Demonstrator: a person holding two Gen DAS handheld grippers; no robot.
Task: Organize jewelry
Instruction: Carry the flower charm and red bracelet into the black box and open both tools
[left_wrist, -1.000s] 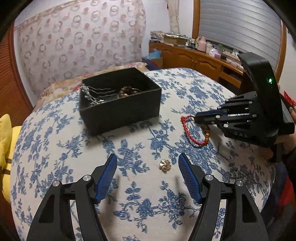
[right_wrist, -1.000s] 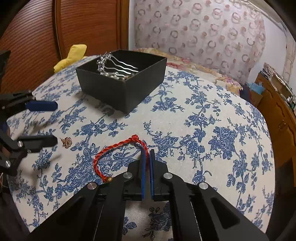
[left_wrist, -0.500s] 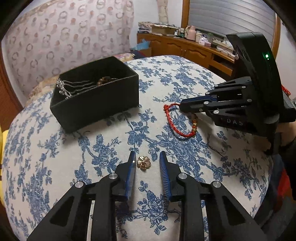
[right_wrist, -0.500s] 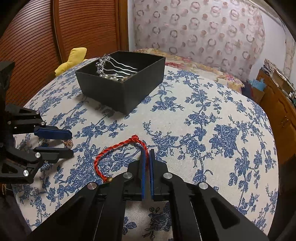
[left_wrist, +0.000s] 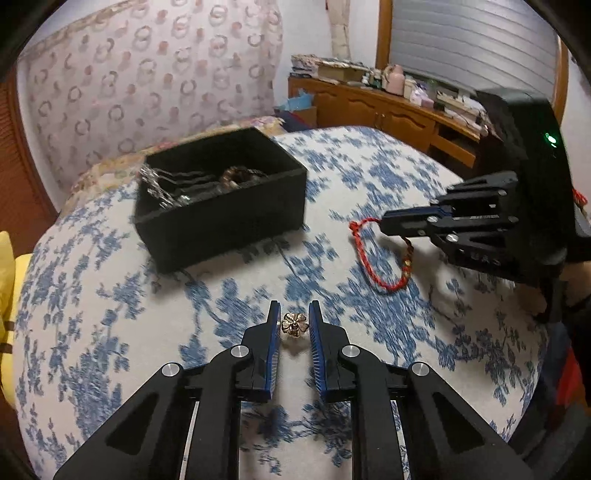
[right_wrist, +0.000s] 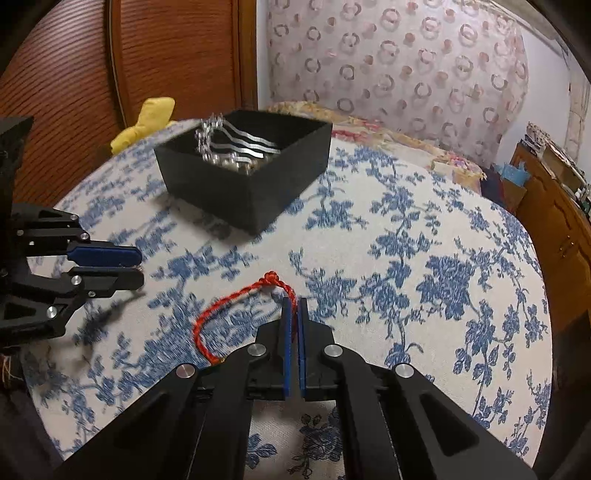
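A small gold flower-shaped charm (left_wrist: 294, 324) sat low in the frame, pinched between the left gripper's (left_wrist: 293, 322) ribbed blue jaws; a matte black box (left_wrist: 221, 218) held silver pins upper left. The right gripper's (right_wrist: 293, 325) jaws were clamped on a twisted red cord bracelet (right_wrist: 236, 299), its loop trailing left over the bench's floral cloth (right_wrist: 424, 258).

You see a matt black box (left_wrist: 221, 206), shiny metal hairpins (right_wrist: 236, 147), a glossy gold flower charm (left_wrist: 294, 323), a red braided cord bracelet (right_wrist: 236, 310), and the printed cloth tablecloth (right_wrist: 406, 266).

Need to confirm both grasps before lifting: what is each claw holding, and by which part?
Right claw pinches the red braided bracelet on its cord beside the knot. Left claw is clamped on the gold flower charm by its opposite edges.
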